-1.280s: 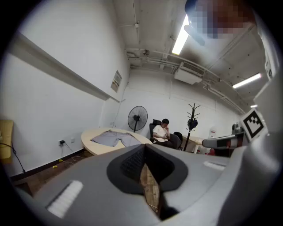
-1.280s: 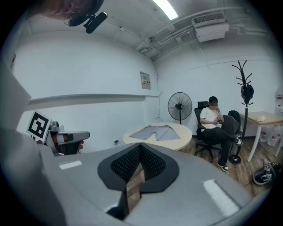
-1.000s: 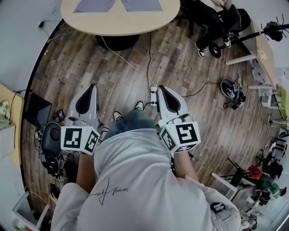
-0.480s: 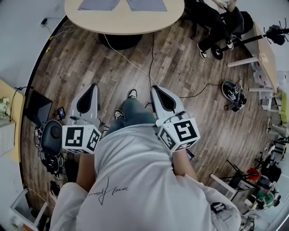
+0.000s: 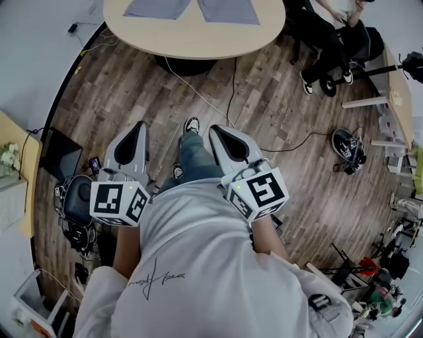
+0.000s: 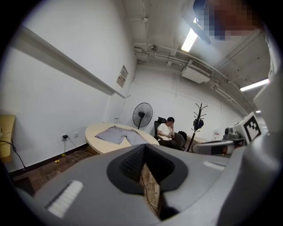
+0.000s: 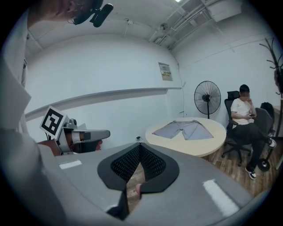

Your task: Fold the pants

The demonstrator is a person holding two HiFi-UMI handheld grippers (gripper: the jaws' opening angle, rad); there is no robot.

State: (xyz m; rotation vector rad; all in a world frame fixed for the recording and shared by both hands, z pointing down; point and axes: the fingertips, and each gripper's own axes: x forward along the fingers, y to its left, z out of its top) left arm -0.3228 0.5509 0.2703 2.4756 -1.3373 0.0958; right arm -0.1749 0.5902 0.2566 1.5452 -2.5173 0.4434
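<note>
Wood-plank floor [image 5: 284,125] lies between me and the round table [image 5: 198,43] ahead. Grey pants [image 5: 192,8] are spread flat on its top, legs apart, unfolded, well apart from both tools. My left gripper [image 5: 137,127] and right gripper [image 5: 215,129] point toward the table, each with jaws pressed together and nothing between them. Assessment: folding not begun; this is the approach. The next move calls for reaching the table edge, parting both jaws and pinching one leg's hem and the waistband. A seated person [image 5: 330,39] is beyond the table.

Pants [image 5: 158,8] lie on the table [image 5: 198,39], a seated person [image 5: 330,36] right of it.
</note>
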